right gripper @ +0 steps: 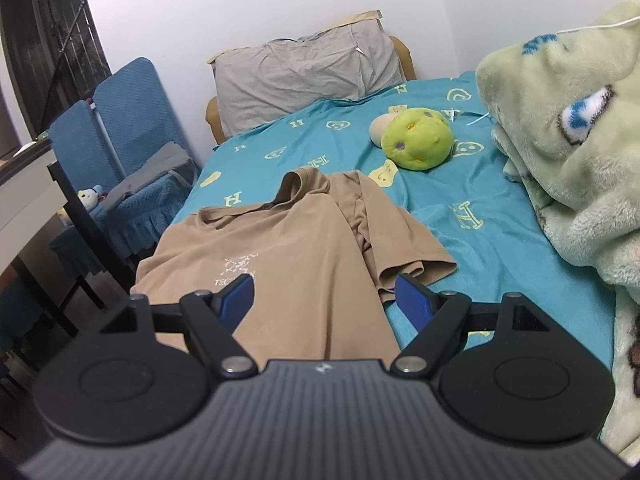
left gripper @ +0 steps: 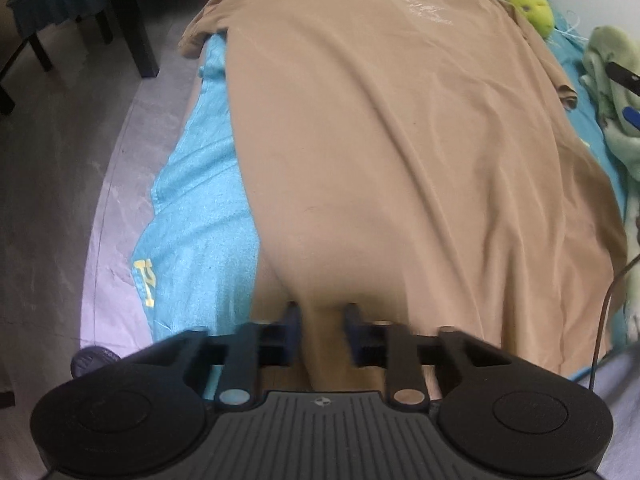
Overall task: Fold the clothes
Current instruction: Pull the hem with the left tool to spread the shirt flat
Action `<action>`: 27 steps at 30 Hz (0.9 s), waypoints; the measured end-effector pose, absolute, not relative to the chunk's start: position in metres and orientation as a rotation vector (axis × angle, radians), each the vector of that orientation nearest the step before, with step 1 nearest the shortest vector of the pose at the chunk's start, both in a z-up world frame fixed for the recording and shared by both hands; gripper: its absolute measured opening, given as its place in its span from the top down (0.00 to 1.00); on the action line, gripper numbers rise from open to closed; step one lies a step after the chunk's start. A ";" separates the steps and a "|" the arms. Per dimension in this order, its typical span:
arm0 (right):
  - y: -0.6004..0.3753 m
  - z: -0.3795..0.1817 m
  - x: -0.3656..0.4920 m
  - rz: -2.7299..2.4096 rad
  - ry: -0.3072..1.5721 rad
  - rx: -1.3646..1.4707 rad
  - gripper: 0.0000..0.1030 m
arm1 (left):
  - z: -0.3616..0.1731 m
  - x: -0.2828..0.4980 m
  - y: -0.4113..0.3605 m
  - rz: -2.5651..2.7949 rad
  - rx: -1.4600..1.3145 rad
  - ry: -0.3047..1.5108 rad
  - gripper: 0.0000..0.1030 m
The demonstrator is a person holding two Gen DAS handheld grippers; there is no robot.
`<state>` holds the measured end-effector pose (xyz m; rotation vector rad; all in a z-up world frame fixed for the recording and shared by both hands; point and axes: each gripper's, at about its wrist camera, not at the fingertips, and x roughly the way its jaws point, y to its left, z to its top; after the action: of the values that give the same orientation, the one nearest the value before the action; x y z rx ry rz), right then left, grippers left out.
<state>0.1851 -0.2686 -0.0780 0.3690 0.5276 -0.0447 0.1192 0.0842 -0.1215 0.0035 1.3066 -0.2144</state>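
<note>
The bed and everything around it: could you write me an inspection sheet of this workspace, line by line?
Surface: bed under a teal sheet with yellow print.
Job's things: tan T-shirt spread flat, collar at the far end, one sleeve rumpled.
Clutter: green plush ball, pale green plush blanket, grey pillow.
Grippers: left gripper at the shirt's near hem, fabric bunched between its fingers, which stand a little apart; whether it is pinched, cannot tell. Right gripper open above the shirt's chest.
Cables: thin dark cable at the bed's right edge.
Surroundings: blue covered chairs, dark table leg, white wall.
</note>
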 end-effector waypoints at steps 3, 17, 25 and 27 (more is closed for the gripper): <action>-0.270 -0.077 0.183 -0.043 0.523 0.381 0.23 | -0.116 0.119 0.088 -0.221 -0.012 1.293 0.98; -0.323 -0.054 0.186 -0.032 0.508 0.470 0.23 | -0.100 0.130 0.116 -0.022 0.078 1.318 0.88; -0.368 -0.036 0.201 0.000 0.506 0.513 0.23 | -0.050 0.126 0.099 -0.044 0.060 1.047 0.33; -0.381 -0.039 0.214 0.003 0.496 0.544 0.24 | -0.041 0.128 0.088 -0.052 0.051 0.960 0.23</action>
<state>0.2140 -0.3805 -0.0388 0.5441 0.4958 0.0030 0.1284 0.0882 -0.0407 0.0511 0.9597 -0.0524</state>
